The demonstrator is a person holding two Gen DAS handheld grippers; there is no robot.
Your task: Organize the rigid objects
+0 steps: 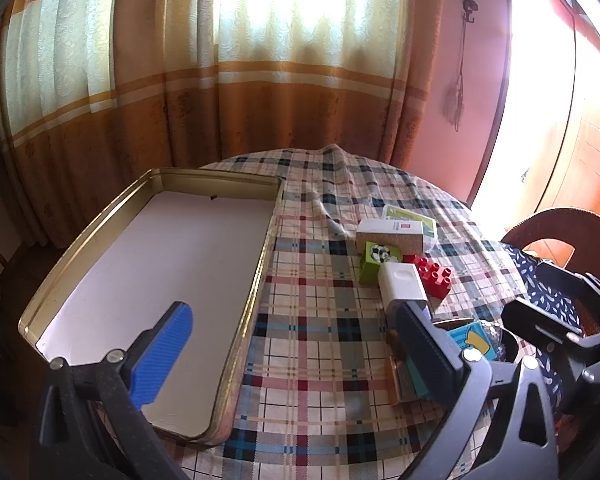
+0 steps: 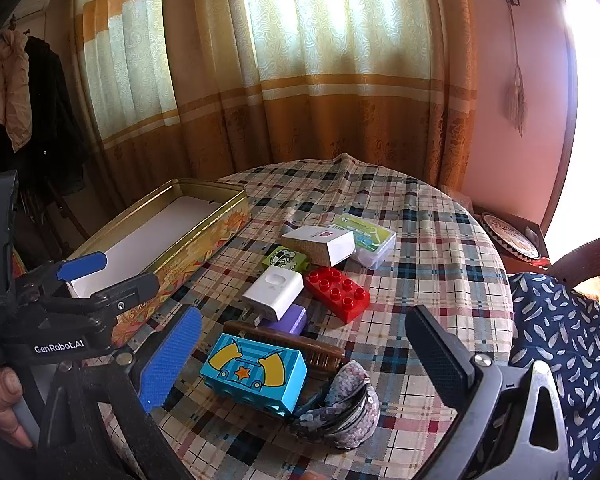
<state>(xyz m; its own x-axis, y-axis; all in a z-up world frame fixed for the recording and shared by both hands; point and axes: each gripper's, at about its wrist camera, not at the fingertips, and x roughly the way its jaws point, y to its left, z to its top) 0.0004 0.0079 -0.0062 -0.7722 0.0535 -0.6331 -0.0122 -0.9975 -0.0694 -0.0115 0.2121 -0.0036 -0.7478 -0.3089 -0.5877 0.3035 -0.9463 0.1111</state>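
The blue printed toy block (image 2: 254, 372) lies near the front edge of the round table, right between the spread fingers of the right gripper (image 2: 304, 360), which is wide apart and holds nothing. Pressed against its far side is a wooden brush (image 2: 296, 340), and a sequined coin purse (image 2: 342, 408) touches its right corner. If the tongs close from here, I would expect a finger to catch the purse or drag the brush along, tipping the block out of the grip.

Further in sit a purple block (image 2: 286, 318), a white charger (image 2: 274, 292), a red studded brick (image 2: 338, 294), a green printed block (image 2: 286, 258), a small white carton (image 2: 320, 244) and a clear lidded box (image 2: 366, 238), all crowded and touching; a nudge to one shifts its neighbours.

The gold tin (image 1: 256, 284) stands open along the left edge of the plaid tablecloth (image 1: 320, 320), overhanging it slightly, with nothing in it. The left gripper (image 1: 296, 344) hangs open over its near right rim; bumping that wall could slide the tin off.
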